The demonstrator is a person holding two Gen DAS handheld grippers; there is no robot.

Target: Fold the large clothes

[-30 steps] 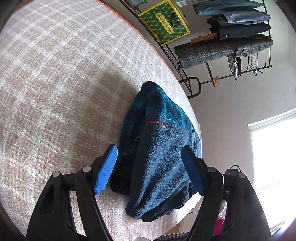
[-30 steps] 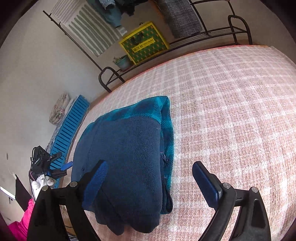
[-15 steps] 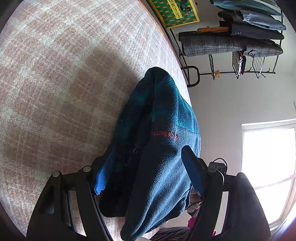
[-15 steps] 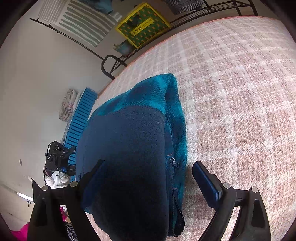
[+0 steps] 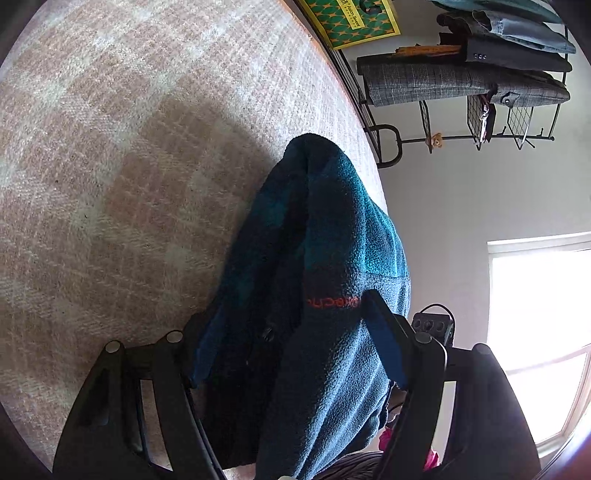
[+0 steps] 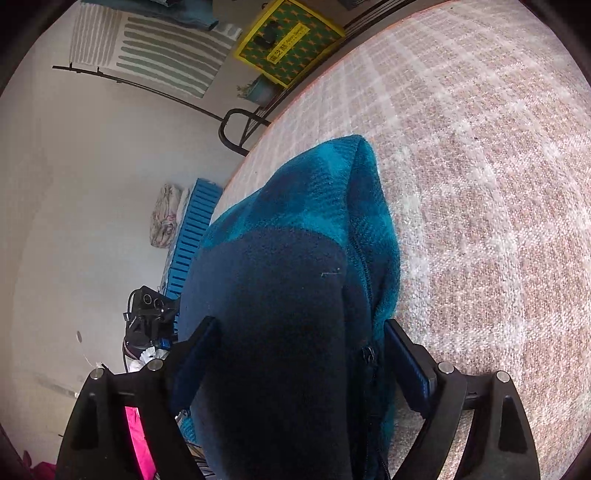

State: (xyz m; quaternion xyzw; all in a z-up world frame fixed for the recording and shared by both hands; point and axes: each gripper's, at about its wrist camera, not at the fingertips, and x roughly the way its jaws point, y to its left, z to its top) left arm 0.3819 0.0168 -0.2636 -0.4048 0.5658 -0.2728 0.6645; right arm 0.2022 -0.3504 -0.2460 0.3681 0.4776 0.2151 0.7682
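A folded navy and teal fleece jacket [image 5: 325, 266] with red lettering lies near the edge of the pink plaid bed cover [image 5: 110, 155]. My left gripper [image 5: 295, 343] is open, and the folded bundle sits between its blue pads. In the right wrist view the same jacket [image 6: 295, 258] fills the space between the open jaws of my right gripper [image 6: 299, 354]. I cannot tell whether the pads press the fabric. The jacket's near end is hidden below both views.
A black clothes rack [image 5: 480, 85] with hung garments stands beyond the bed edge, beside a yellow and green box [image 5: 351, 22]. A bright window [image 5: 535, 332] is at right. A blue slatted crate [image 6: 192, 236] and a power strip [image 6: 147, 310] lie on the floor.
Both grippers have moved forward and down onto the jacket. The folded bundle now sits deep between each pair of open jaws and looks much larger.
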